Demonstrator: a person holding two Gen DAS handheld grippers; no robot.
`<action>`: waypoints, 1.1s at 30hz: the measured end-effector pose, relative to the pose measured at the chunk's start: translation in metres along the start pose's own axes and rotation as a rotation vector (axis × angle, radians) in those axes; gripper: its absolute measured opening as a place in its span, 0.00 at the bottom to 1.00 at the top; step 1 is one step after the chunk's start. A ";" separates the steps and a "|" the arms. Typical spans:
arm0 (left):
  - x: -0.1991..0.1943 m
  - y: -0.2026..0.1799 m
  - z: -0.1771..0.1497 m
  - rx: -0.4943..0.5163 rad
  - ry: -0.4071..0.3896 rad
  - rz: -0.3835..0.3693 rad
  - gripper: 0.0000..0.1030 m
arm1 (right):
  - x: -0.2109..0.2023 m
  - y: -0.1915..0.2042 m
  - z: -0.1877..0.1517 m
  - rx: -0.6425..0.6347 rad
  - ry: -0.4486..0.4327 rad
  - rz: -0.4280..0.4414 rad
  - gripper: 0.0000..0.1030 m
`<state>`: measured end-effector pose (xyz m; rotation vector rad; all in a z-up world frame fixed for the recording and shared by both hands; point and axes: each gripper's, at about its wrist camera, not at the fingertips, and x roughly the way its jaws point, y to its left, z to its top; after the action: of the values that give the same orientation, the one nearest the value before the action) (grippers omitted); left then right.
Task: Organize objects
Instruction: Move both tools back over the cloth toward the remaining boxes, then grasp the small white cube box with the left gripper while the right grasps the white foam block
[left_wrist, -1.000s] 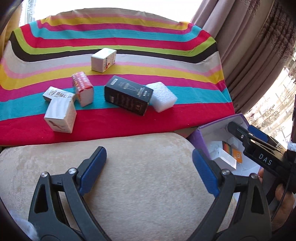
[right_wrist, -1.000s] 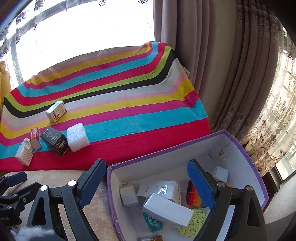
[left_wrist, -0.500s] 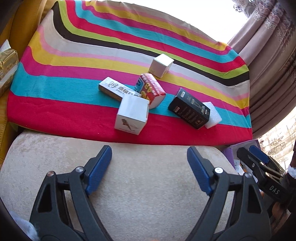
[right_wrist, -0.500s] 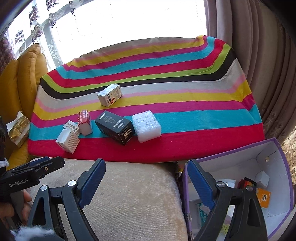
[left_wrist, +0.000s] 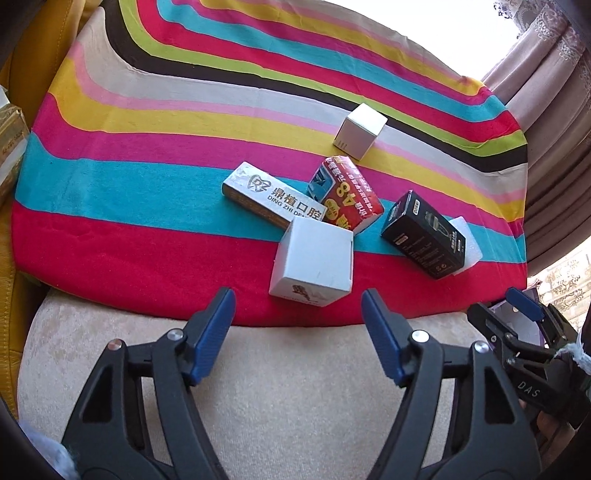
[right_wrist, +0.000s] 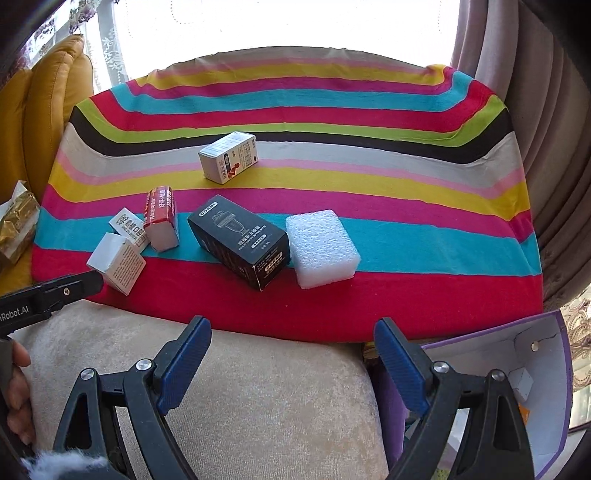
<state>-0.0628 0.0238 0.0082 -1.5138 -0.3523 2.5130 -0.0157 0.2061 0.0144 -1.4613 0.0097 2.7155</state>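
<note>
Several small boxes lie on a striped cloth (left_wrist: 147, 192). A white box (left_wrist: 314, 267) sits nearest my left gripper (left_wrist: 298, 325), which is open and empty just short of it. Behind it lie a long white box (left_wrist: 273, 199), a red box (left_wrist: 347, 194), a black box (left_wrist: 424, 236), a white foam block (left_wrist: 467, 243) and a far white box (left_wrist: 360, 131). My right gripper (right_wrist: 291, 352) is open and empty over the beige cushion (right_wrist: 258, 398). In its view the black box (right_wrist: 240, 242) and foam block (right_wrist: 321, 247) lie ahead.
A purple open box (right_wrist: 543, 387) with small items inside stands at the lower right. A yellow sofa cushion (right_wrist: 44, 110) and a gold packet (right_wrist: 16, 225) are at the left. Curtains (right_wrist: 554, 129) hang at the right. The right gripper also shows in the left wrist view (left_wrist: 517, 332).
Both grippers have swung left, away from the purple box, and moved toward the boxes on the cloth. The left gripper has come close to the white box. Both jaws stayed open.
</note>
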 end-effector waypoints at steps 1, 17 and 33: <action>0.003 -0.001 0.001 0.005 0.005 0.004 0.69 | 0.004 0.000 0.003 -0.012 0.009 -0.011 0.88; 0.020 -0.006 0.006 0.027 0.021 0.030 0.45 | 0.067 -0.013 0.040 -0.057 0.073 -0.084 0.88; 0.016 -0.010 0.004 0.036 -0.041 0.029 0.44 | 0.078 -0.019 0.051 -0.056 0.037 -0.114 0.48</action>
<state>-0.0738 0.0371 -0.0007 -1.4662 -0.2914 2.5619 -0.1002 0.2301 -0.0222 -1.4784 -0.1446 2.6180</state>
